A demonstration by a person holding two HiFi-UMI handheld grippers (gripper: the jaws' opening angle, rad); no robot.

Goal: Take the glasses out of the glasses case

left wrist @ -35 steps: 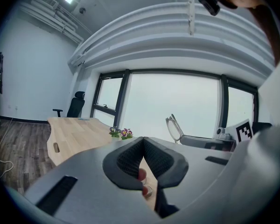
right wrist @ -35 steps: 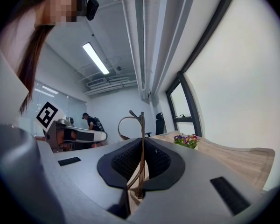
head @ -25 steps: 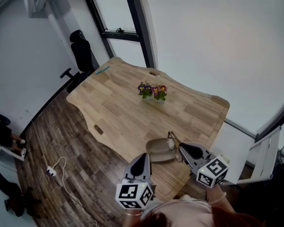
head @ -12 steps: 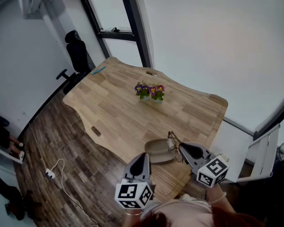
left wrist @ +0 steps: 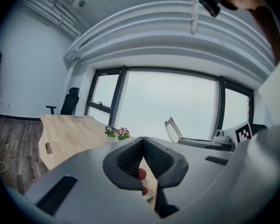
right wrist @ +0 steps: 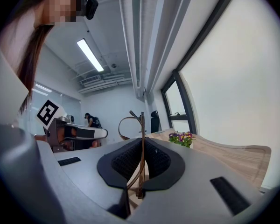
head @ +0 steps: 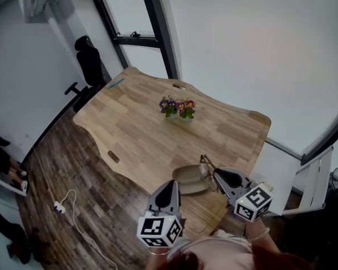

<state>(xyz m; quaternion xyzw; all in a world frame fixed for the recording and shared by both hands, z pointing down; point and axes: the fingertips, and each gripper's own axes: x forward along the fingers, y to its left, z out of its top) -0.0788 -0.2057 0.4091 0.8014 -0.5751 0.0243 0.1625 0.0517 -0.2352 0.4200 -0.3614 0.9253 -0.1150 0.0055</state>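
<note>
- Head view: a pale wooden tabletop stands on a dark plank floor below a large window. A pot of flowers sits well ahead of both grippers.
- Head view: the glasses case lies open on the tabletop's near edge. It is just ahead of my left gripper and just to the left of my right gripper.
- Head view: the glasses stick up at the right gripper's tips, by the case's right end. I can't tell from here whether they touch the case.
- Left gripper view: the pads meet at the tips with nothing clearly between them. A small reddish bit shows through the gap lower down, and I can't tell what it is.
- Left gripper view: off to this gripper's right, the right gripper carries the glasses with a lens rim raised against the window. The flowers stand ahead and a little left, and an office chair is far off to the left.
- Right gripper view: the jaws are clamped on a thin brown temple arm of the glasses, which runs up through the middle of the pads. The frame's rim curves up just beyond the tips.
- Right gripper view: the left gripper and its marker cube are off to this gripper's left. The flowers sit ahead to the right on the tabletop.
</note>
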